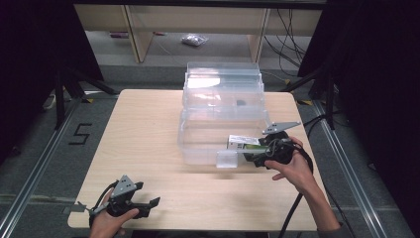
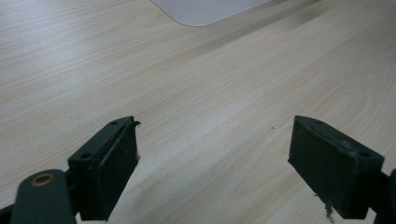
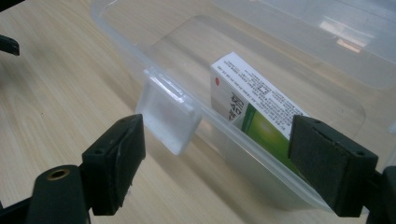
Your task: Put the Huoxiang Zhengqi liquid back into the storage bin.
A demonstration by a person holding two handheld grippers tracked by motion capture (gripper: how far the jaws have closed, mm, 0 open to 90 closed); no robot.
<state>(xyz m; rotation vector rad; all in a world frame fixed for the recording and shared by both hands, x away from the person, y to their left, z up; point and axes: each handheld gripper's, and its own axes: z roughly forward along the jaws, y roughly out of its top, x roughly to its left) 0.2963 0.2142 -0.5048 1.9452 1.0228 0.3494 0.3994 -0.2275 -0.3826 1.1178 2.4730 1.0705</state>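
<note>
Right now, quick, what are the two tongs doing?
Left tongs: open, holding nothing, over the table.
Right tongs: open, holding nothing, at the clear box with the carton inside.

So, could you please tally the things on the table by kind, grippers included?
Clear bins: 2, near bin and far bin
Boxes: 1, box inside the near bin
Grippers: 2, left gripper and right gripper, both with jaws apart
Total: 5
</note>
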